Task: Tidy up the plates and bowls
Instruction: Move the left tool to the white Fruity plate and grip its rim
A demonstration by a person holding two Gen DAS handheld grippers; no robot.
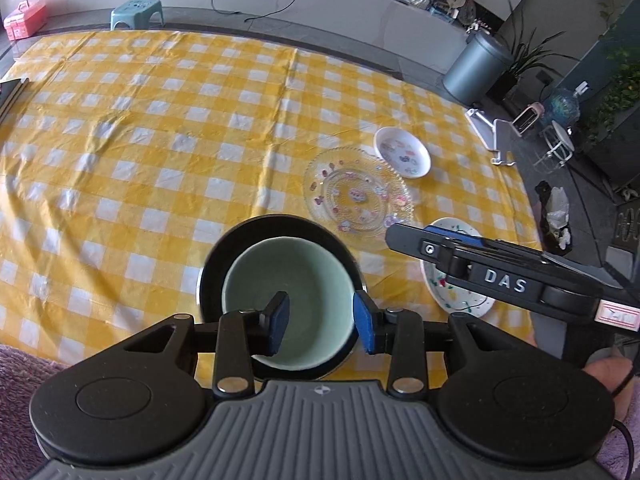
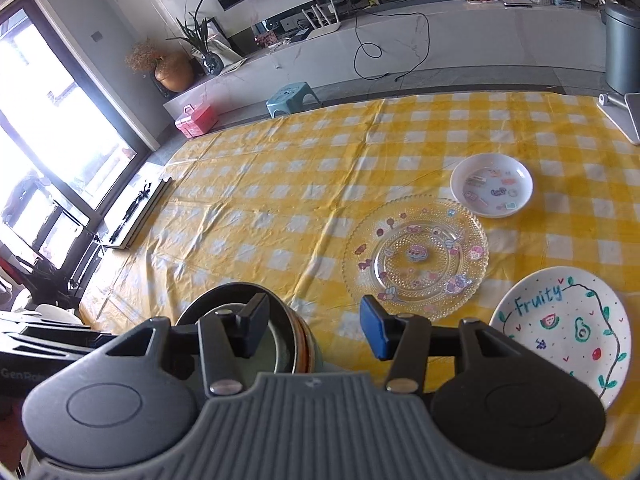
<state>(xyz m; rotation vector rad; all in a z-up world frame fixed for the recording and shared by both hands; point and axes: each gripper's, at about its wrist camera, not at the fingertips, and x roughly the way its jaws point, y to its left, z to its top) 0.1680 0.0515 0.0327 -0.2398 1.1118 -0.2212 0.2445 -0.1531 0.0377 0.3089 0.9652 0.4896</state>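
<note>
My left hand-held gripper (image 1: pixel 320 322) hovers half-open, empty, over the green bowl (image 1: pixel 288 300) nested in a black bowl (image 1: pixel 248 240) at the bench's (image 1: pixel 140 140) 6 o'clock. My right hand-held gripper (image 2: pixel 316 328) gapes empty; 3 plates lie toward 3 o'clock. Lifting carelessly could snag the bowl's rim and tip the stack.

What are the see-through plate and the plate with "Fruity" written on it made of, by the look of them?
The see-through plate looks like pressed glass: the checked cloth shows through it, and its rim is beaded. It could be clear plastic. The Fruity plate looks like glazed white ceramic, opaque and smooth, with fruit drawings on it, though melamine cannot be ruled out.
</note>
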